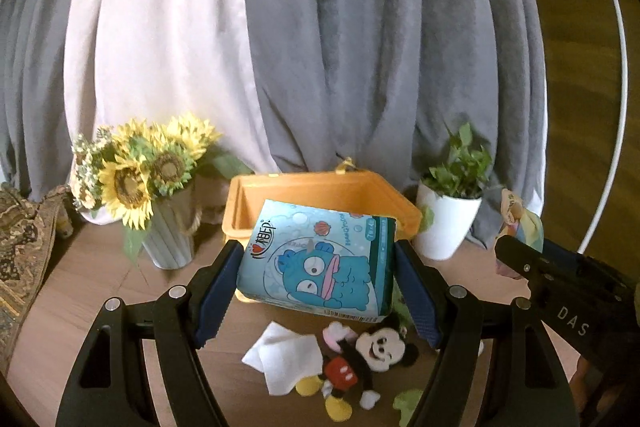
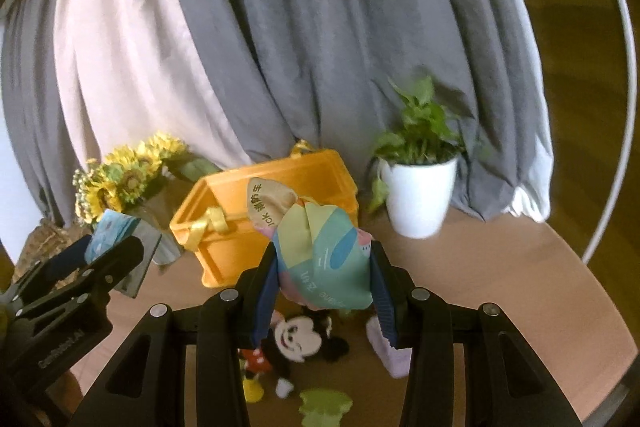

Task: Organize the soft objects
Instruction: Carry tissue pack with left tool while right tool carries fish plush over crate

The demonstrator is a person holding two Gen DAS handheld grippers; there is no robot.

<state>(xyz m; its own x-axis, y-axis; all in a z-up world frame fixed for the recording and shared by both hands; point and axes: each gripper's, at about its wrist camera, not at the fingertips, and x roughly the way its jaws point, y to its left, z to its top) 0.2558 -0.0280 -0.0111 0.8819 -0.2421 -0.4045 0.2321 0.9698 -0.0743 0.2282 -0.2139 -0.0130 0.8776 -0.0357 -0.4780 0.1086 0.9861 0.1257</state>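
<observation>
My left gripper (image 1: 318, 287) is shut on a blue tissue pack (image 1: 320, 263) with a cartoon fish, held in the air in front of the orange bin (image 1: 320, 187). My right gripper (image 2: 324, 291) is shut on a pastel patterned soft pouch (image 2: 324, 259), held in front of the same orange bin (image 2: 280, 179). A Mickey Mouse plush (image 1: 360, 359) lies on the table below, beside a white cloth (image 1: 284, 355). The plush also shows in the right wrist view (image 2: 292, 343). A green soft item (image 2: 324, 403) and a lilac cloth (image 2: 388, 351) lie near it.
A sunflower vase (image 1: 160, 195) stands left of the bin and a white potted plant (image 1: 448, 223) stands right of it. Grey and white curtains hang behind. A patterned cloth (image 1: 20, 247) lies at the table's left edge.
</observation>
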